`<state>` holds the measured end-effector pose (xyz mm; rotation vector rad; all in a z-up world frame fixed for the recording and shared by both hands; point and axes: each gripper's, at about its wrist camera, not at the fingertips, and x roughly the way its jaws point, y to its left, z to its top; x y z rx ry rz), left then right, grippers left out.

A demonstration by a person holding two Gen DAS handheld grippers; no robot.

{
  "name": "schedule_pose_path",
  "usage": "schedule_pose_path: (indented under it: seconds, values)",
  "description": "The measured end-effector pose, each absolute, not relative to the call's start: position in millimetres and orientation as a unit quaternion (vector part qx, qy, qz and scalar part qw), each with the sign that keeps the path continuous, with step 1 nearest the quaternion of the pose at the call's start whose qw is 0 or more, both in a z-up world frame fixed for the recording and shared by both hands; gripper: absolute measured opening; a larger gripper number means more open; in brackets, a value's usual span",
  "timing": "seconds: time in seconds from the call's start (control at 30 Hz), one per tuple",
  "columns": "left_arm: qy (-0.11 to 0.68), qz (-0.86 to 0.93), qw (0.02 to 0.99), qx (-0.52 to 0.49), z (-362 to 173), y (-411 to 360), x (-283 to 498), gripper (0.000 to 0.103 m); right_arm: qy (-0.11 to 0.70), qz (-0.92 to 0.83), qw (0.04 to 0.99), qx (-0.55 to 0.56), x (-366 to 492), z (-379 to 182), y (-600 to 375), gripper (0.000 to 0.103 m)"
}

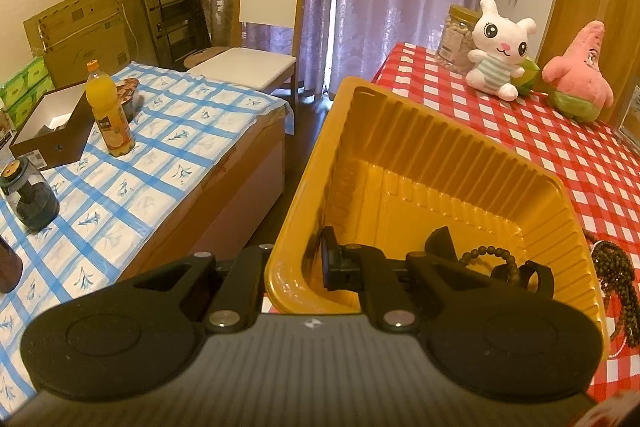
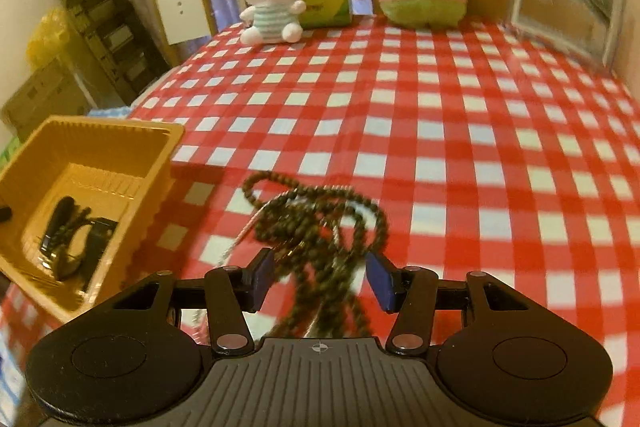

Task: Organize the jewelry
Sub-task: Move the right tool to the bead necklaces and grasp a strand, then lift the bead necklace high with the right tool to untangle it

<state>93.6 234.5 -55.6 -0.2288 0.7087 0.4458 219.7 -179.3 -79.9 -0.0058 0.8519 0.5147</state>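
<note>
- While clamped across the near wall of the ribbed yellow plastic tray (image 1: pixel 404 155), left gripper (image 1: pixel 296 259) holds it tilted above the red-checked counter (image 1: pixel 560 163).
- Inside the tray: dark bead bracelet (image 1: pixel 484 253).
- Spread wide, right gripper (image 2: pixel 320 273) straddles the tangled brown bead necklaces (image 2: pixel 320 215) lying beside the tray.

Bead necklaces (image 2: pixel 320 223) lie on the table (image 2: pixel 460 131), right of the tray (image 2: pixel 160 163).

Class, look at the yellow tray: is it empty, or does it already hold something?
Not empty. The yellow tray holds a few dark items at its bottom, including a beaded bracelet. The long bead necklaces lie outside it on the tablecloth.
</note>
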Motion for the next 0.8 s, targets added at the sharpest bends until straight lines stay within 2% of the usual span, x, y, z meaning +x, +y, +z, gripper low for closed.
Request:
schedule_pose_path:
  seconds: [0.1,0.17,0.33,0.4,0.47,0.5,0.63,0.8]
  values:
    - [0.344,0.219,0.906,-0.112,-56,235,93,0.01,0.397,0.263,0.878,-0.041,227,-85,-170,0.051]
    - [0.344,0.221,0.905,-0.114,-57,234,94,0.01,0.393,0.274,0.875,-0.064,230,-90,-164,0.045]
    - [0.345,0.226,0.904,-0.115,-58,233,95,0.01,0.382,0.298,0.866,-0.122,234,-102,-148,0.038]
    - [0.346,0.227,0.903,-0.116,-58,232,95,0.01,0.382,0.305,0.861,-0.144,234,-107,-143,0.032]
    - [0.346,0.228,0.903,-0.117,-58,232,95,0.01,0.383,0.315,0.855,-0.152,233,-111,-140,0.015]
    - [0.346,0.229,0.902,-0.117,-58,232,95,0.01,0.383,0.318,0.854,-0.152,231,-112,-140,0.01]
    - [0.346,0.228,0.902,-0.116,-58,232,95,0.01,0.385,0.313,0.86,-0.123,227,-107,-149,0.007]
    - [0.346,0.228,0.903,-0.115,-58,232,95,0.01,0.371,0.294,0.881,-0.011,225,-81,-181,0.007]
